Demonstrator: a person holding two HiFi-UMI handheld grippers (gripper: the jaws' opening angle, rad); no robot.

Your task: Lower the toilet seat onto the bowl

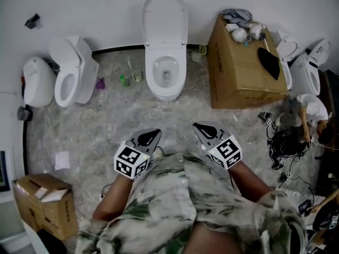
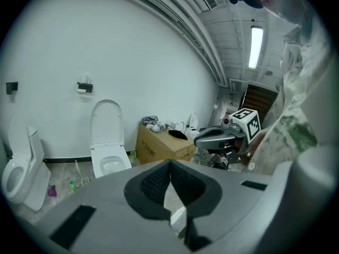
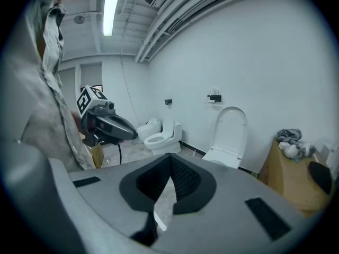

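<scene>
Bright even light, ceiling tube lamp [image 2: 255, 47] glaring, soft shadows, fisheye vignette in gripper views

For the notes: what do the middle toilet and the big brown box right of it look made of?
Toilet: probably glazed ceramic, white and glossy with smooth rounded forms; its raised seat may be plastic, unclear. Box: likely corrugated cardboard, matte brown with sharp folded edges.
</scene>
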